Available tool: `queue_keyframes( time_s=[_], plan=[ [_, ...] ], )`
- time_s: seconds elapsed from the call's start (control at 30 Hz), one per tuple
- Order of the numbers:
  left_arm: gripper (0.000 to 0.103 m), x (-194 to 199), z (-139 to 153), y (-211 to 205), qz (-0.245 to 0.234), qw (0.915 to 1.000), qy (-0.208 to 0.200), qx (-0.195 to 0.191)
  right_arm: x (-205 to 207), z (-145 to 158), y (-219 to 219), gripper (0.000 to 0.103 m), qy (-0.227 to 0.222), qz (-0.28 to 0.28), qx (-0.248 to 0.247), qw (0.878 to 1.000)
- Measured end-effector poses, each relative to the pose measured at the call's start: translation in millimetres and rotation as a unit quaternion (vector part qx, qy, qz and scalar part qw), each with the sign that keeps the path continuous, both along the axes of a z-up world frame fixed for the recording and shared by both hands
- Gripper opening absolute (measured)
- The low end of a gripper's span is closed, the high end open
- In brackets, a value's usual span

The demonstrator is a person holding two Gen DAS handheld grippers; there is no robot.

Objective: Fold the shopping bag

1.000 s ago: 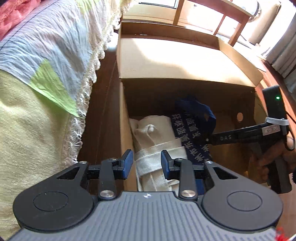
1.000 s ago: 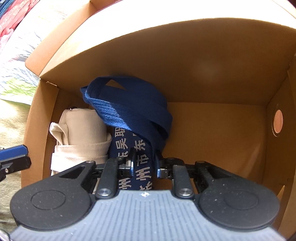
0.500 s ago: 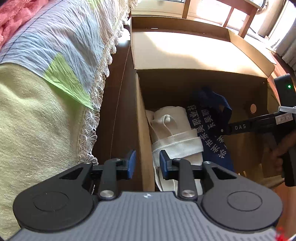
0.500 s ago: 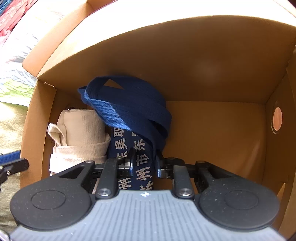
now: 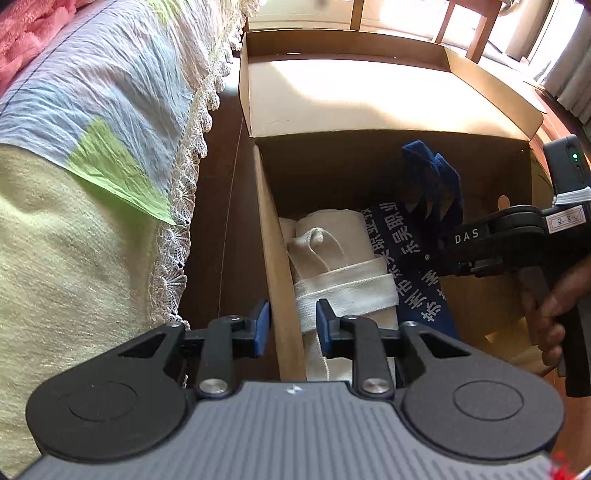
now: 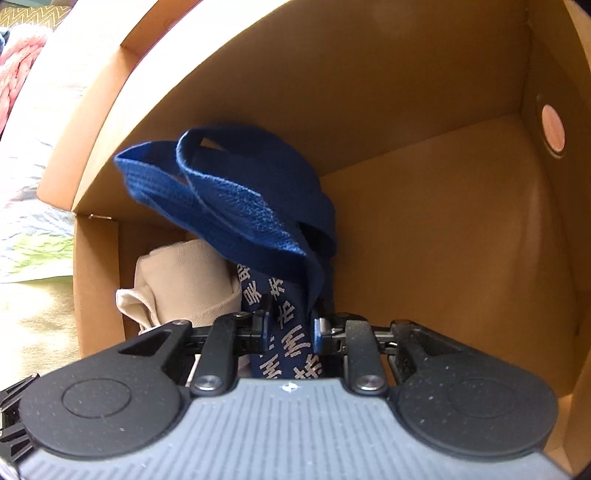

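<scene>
A rolled navy shopping bag [image 6: 291, 317] with white characters and looped navy handles [image 6: 236, 199] lies inside a cardboard box [image 6: 424, 229]. My right gripper [image 6: 290, 326] is shut on this navy bag. The bag also shows in the left wrist view [image 5: 402, 258], with the right gripper's fingers [image 5: 461, 243] reaching in from the right. A rolled cream bag [image 5: 340, 266] tied with its own strap lies beside it, against the box's left wall [image 5: 273, 258]. My left gripper [image 5: 291, 325] is open and empty, straddling that wall.
A bed with a yellow blanket [image 5: 55, 266] and a lace-edged blue and green sheet [image 5: 110, 110] stands left of the box. Dark wood floor [image 5: 229, 221] runs between them. The box's open flap [image 5: 351, 99] lies at the back. Wooden furniture legs [image 5: 476, 33] stand beyond.
My left gripper has shifted left, from over the cream bag to over the box's left wall. My right gripper has tilted and lifted slightly with the navy bag; the handles have swung upward.
</scene>
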State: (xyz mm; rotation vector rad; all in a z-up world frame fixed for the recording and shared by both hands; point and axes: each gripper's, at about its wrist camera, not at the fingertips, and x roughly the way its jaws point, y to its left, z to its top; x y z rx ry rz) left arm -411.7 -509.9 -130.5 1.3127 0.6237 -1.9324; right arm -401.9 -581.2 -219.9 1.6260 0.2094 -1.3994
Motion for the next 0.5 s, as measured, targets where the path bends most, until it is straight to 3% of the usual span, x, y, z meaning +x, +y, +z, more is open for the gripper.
queue_keyframes(
  time_s=[0.17,0.47,0.5],
  plan=[
    [0.03,2,1,2,0.005,1.0,0.002,0.0,6,10,-1,0.021,-0.013,0.002,0.001,1.0],
    [0.03,3,19,7,0.004,0.9995,0.0,-0.031,62,59,-24,0.026,0.049,0.06,-0.014,0.997],
    [0.03,4,21,8,0.005,0.9995,0.003,-0.031,50,62,-14,0.027,0.051,0.062,-0.016,0.997]
  ],
)
